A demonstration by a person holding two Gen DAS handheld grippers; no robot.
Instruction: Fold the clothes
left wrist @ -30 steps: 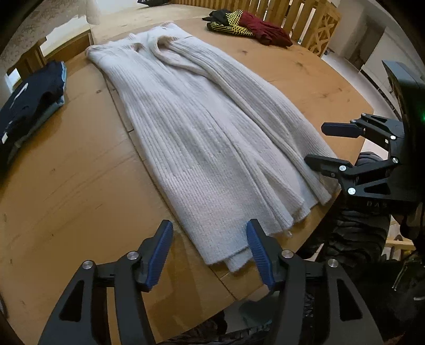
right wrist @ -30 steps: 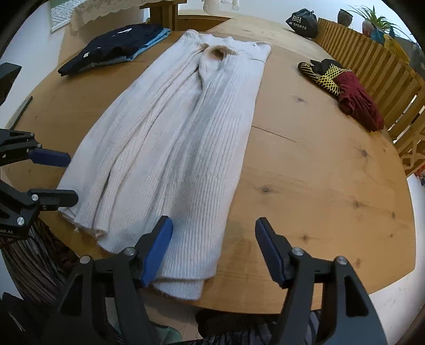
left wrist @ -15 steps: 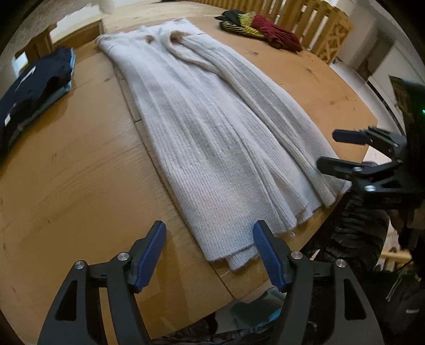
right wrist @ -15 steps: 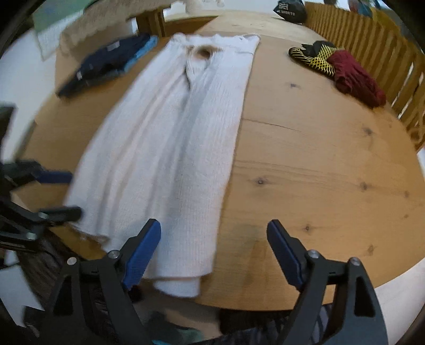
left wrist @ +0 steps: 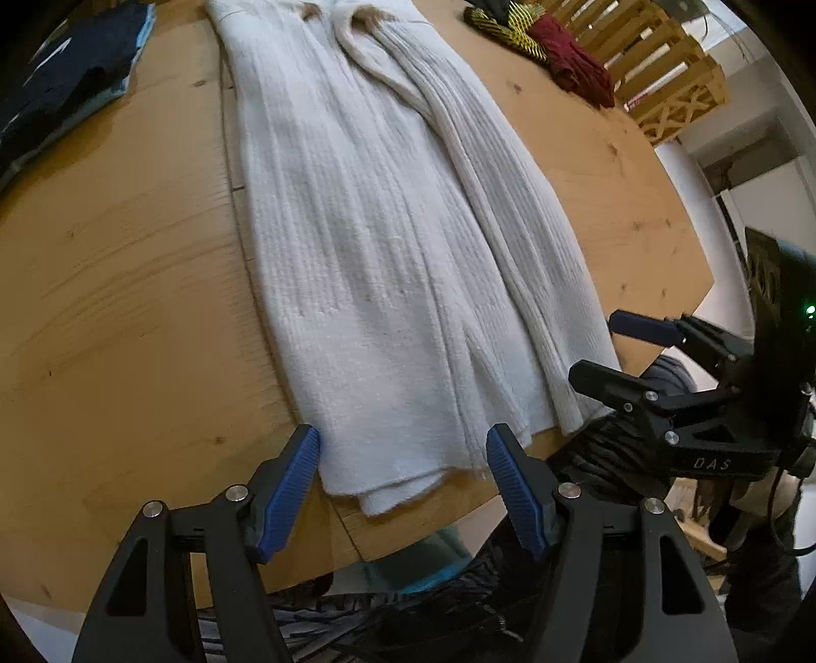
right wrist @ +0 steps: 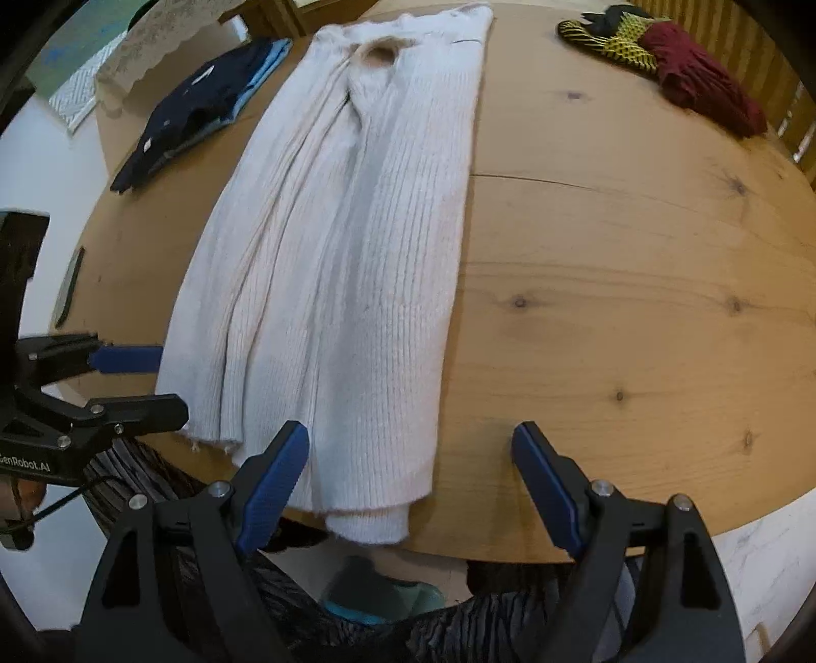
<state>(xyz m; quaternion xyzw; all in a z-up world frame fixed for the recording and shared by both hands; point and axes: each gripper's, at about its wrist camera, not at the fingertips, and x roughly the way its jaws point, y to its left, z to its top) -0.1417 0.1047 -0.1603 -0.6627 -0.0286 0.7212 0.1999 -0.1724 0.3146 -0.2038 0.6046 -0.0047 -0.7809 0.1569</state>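
White ribbed sweater [left wrist: 387, 245]: laid lengthwise on the wooden table [right wrist: 637, 285], sides folded inward, hem at the near edge. Left gripper [left wrist: 403, 469]: held over the hem's left corner, fingers spread, nothing pinched. Right gripper [right wrist: 410, 474]: held over the hem's right corner, fingers spread wide, nothing pinched. Folded dark blue clothes [right wrist: 199, 107]: placed at the table's far left. Red and yellow-black garments [right wrist: 673, 66]: placed at the far right, beside a wooden railing [left wrist: 658, 66].

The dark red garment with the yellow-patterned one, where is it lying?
In the right wrist view the dark red garment lies at the table's far right edge, touching the yellow-patterned one, apart from the white sweater.
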